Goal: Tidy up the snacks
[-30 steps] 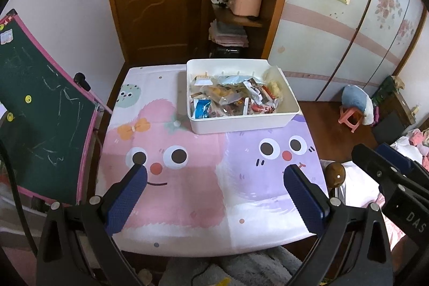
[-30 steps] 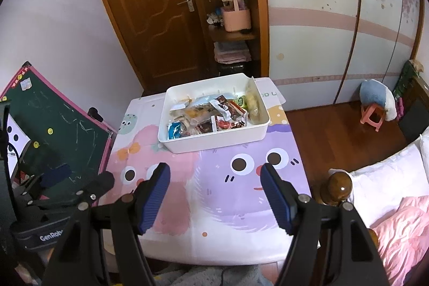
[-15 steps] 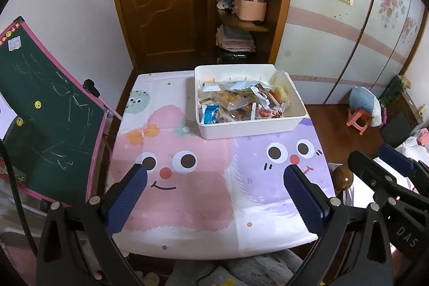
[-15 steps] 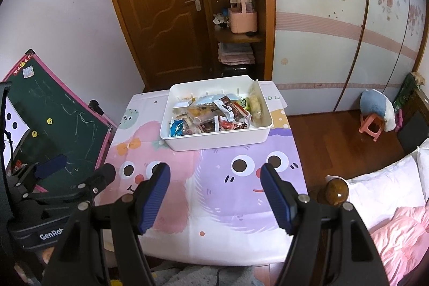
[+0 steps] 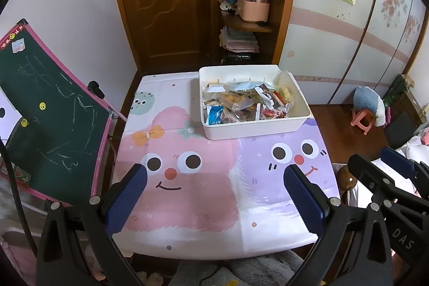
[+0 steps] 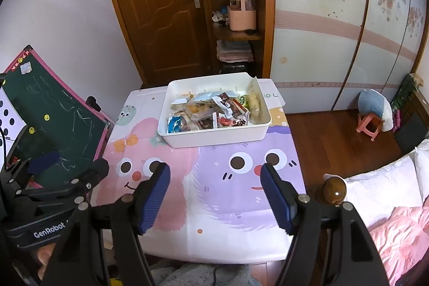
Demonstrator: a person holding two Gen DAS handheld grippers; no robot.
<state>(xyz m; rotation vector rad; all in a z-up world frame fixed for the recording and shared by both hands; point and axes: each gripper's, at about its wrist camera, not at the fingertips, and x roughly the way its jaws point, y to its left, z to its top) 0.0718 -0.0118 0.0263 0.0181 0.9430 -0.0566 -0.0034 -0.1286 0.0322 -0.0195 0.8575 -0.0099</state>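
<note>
While both grippers' fingers (image 5: 126,200) (image 6: 276,201) stand apart and empty, I see the snack bin (image 5: 257,129) at twelve o'clock on the counter (image 5: 187,205).

1. White storage bin (image 5: 254,129) looks like smooth plastic, faint sheen on the rim.
2. Snack packets (image 5: 241,103) inside are crinkled film, glossy, catching glare.
3. Tablecloth (image 5: 187,195) over the counter reads as matt printed cloth with fold creases.
4. Left gripper (image 5: 214,195) has matt black plastic arms and blue ribbed pads (image 5: 126,197); the right gripper (image 6: 215,193) is built the same.
5. Door (image 6: 158,7) is varnished wood, semi-gloss.
6. Chalkboard (image 5: 45,109) is dull and chalk-smeared.
7. Floor (image 6: 335,136) is polished wood, reflective.
</note>
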